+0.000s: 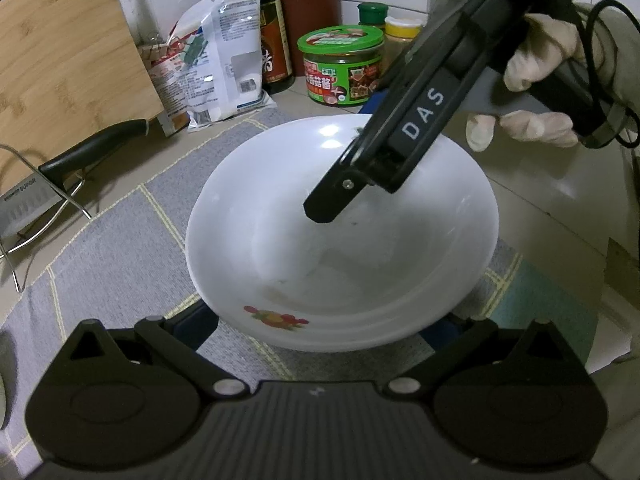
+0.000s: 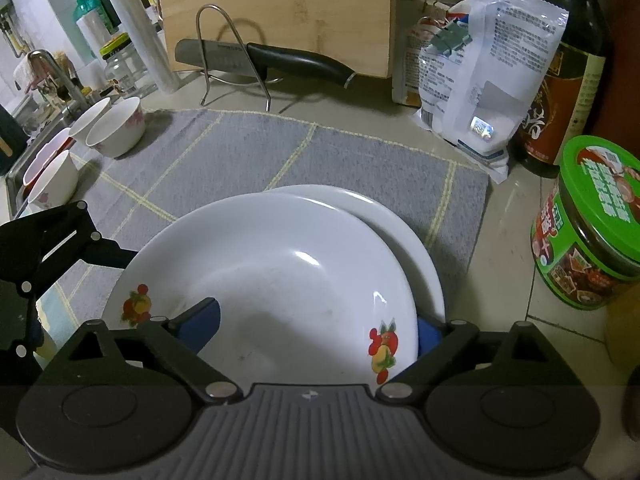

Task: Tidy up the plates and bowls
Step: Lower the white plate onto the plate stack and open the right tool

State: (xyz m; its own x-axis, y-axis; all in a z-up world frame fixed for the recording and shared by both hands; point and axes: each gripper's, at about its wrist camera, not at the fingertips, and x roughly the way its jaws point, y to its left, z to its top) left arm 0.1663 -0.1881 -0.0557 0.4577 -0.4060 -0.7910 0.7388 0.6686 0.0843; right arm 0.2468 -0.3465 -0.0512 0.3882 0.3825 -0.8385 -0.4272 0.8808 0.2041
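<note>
A white deep plate (image 1: 340,248) (image 2: 272,272) with fruit prints lies askew on a second white plate (image 2: 400,232), both on the grey mat (image 2: 240,152). My right gripper (image 2: 316,330) stands wide open across the top plate's near rim. One blue pad (image 2: 200,324) is over the plate's inside, the other outside its right edge, and neither presses on it. In the left wrist view the right gripper (image 1: 332,192) reaches in from the upper right, held by a gloved hand (image 1: 540,64). My left gripper (image 1: 320,326) (image 2: 100,252) is spread wide, its fingertips hidden under the plate's rim.
Several small bowls (image 2: 116,128) stand by the sink (image 2: 16,176) at far left. Behind the mat are a knife on a wire stand (image 2: 280,58), a cutting board (image 2: 276,12), bags (image 2: 480,80), a sauce bottle (image 2: 572,72) and a green-lidded jar (image 2: 588,232) (image 1: 340,66).
</note>
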